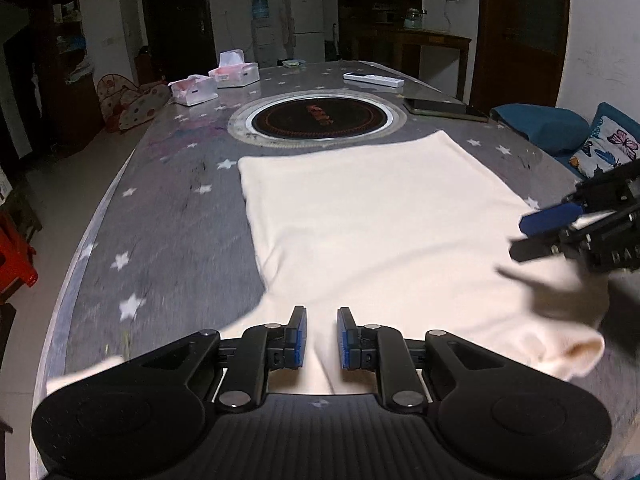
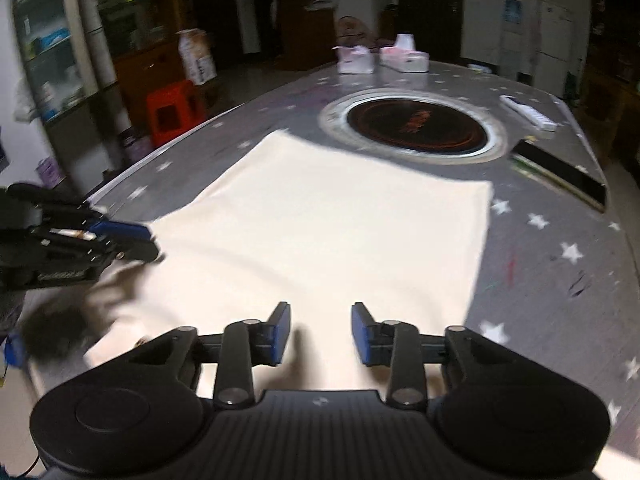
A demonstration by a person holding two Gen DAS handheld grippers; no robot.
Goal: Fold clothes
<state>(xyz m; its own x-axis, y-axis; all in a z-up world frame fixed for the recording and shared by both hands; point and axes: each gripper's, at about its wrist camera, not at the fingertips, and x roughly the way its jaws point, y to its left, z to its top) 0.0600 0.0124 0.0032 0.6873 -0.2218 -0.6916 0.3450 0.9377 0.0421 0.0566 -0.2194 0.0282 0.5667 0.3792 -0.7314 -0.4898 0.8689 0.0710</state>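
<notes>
Standing by the table (image 1: 168,216) rn, using the round hotplate (image 1: 318,120) set in its middle as the reference. Nearest to me, both grippers sit on the side of the cream garment (image 1: 360,216) furthest from the hotplate. Left gripper (image 1: 322,338) has its blue pads spread w/ a strip of cloth showing in the gap, nothing pinched yet afaict. Right gripper (image 2: 320,334) is spread even wider, hovering over the near hem area, also empty. Prob both lined up there bc that edge is what gets lifted for the next fold, imo.

The garment lies mostly flat on the grey star-print cover, its far edge just short of the hotplate ring. One sleeve cuff (image 1: 576,354) flops off to the right on the near side, so it isn't tucked in yet.

Past the hotplate: two tissue boxes (image 1: 216,82) off to the left, a white remote (image 1: 374,79) to the right, and a dark flat slab (image 1: 436,106) beside it, can't tell what. All parked well apart from the cloth, so folding room's fine.
</notes>
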